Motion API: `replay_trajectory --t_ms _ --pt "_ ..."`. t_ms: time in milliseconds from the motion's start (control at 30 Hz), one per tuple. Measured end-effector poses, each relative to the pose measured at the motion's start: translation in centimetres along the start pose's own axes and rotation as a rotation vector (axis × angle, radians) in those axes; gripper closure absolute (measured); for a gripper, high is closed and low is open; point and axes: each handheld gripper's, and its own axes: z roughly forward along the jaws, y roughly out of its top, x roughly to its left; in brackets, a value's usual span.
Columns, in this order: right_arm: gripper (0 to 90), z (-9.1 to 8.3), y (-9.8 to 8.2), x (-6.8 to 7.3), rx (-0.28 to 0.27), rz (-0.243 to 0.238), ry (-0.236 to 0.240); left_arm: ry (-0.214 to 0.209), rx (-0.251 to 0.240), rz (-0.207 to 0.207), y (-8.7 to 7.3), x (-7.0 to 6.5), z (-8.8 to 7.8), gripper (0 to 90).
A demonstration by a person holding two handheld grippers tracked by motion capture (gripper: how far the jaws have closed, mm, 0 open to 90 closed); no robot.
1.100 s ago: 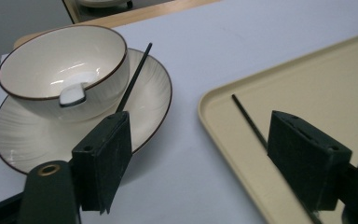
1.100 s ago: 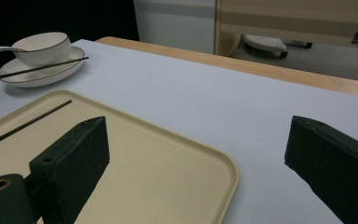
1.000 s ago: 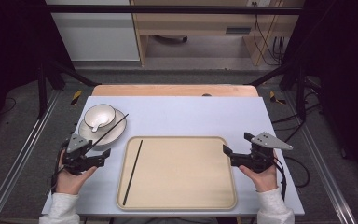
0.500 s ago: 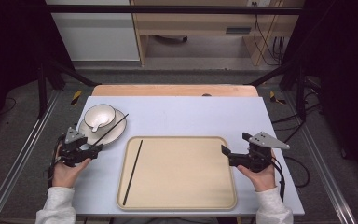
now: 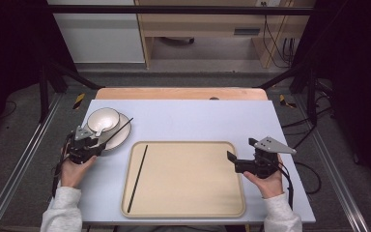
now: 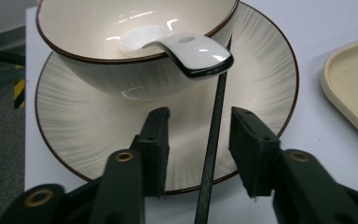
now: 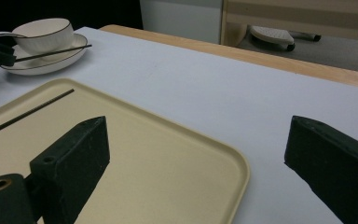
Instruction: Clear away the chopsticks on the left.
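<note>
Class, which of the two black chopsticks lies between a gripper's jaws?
The chopstick leaning across the plate, between the left gripper jaws; the other chopstick lies on the tray.

1 thin black chopstick [image 6: 213,140] lies slanted across the right half of a cream ribbed plate [image 6: 74,135], its far end passing under a white spoon's handle, its near end overhanging the plate's near rim. The plate stands near the table's far left corner.
</note>
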Motion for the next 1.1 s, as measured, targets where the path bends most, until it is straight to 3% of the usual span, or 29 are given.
replay_trajectory --t_ms 267,400,800,1100 --pt "6.6 0.0 0.0 -0.1 0.002 0.000 -0.004 -0.019 0.033 0.009 0.1 0.0 1.0 71.6" --pt "6.7 0.0 0.0 0.0 0.003 -0.002 -0.003 -0.026 0.027 0.018 0.2 -0.3 1.0 78.0" --pt "6.6 0.0 0.0 0.0 0.001 -0.001 -0.005 -0.053 0.033 0.034 0.2 -1.0 0.9 84.9" --pt "6.6 -0.2 0.0 0.0 -0.003 -0.002 -0.003 -0.062 0.019 0.003 0.3 -1.2 0.3 85.1"
